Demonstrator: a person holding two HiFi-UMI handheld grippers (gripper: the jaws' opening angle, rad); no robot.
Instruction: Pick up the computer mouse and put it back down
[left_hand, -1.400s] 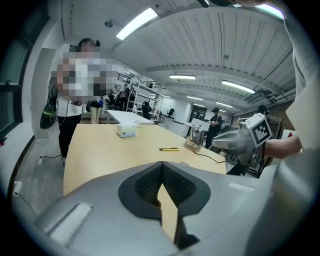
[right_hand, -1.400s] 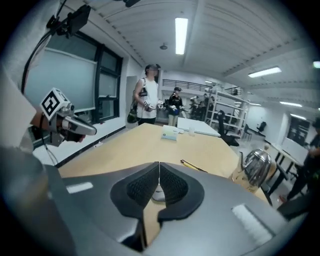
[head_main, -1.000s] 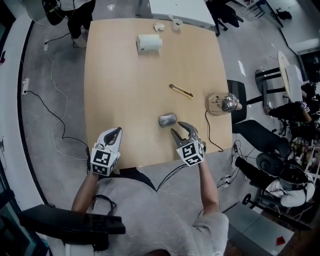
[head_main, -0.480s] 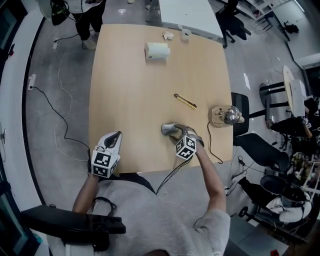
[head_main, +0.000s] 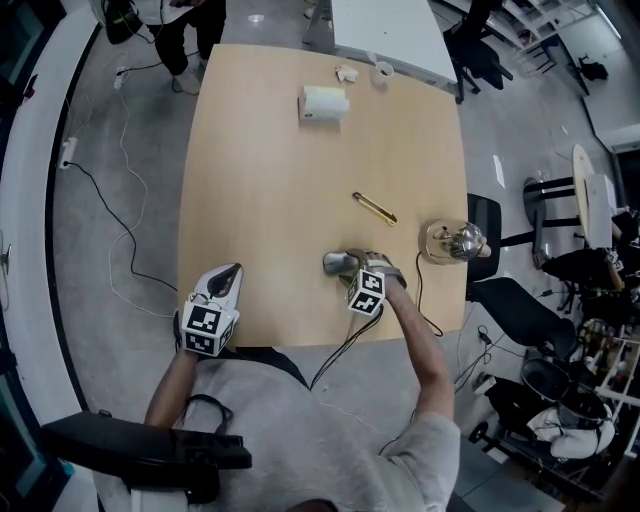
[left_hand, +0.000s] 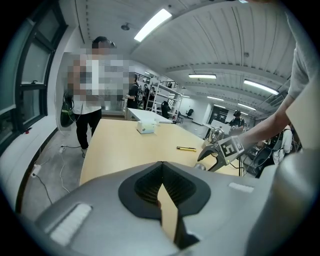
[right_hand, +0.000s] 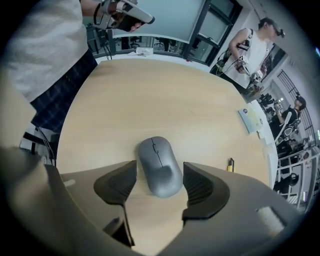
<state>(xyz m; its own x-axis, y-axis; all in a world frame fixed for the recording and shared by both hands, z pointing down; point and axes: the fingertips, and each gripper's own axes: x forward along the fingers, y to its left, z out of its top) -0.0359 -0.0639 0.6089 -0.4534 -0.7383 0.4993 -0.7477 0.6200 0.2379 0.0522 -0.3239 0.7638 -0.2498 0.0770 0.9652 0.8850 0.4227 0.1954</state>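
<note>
Pre-grasp step; straddles computer mouse (right_hand: 160, 167) with right gripper (head_main: 358, 266), jaws opening, pads (right_hand: 200, 187) clear of both flanks, nothing gripped; mouse flat on table (head_main: 270, 180) between them; needs squeeze on flanks next, then lift; left gripper (head_main: 222, 283) clenched, empty; a second ago sat short of mouse, now down over it.

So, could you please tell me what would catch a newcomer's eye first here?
The grey computer mouse lies near the front edge of the wooden table, straddled by the right gripper, whose jaws are opening around it. The left gripper is shut, over the front left edge.
</note>
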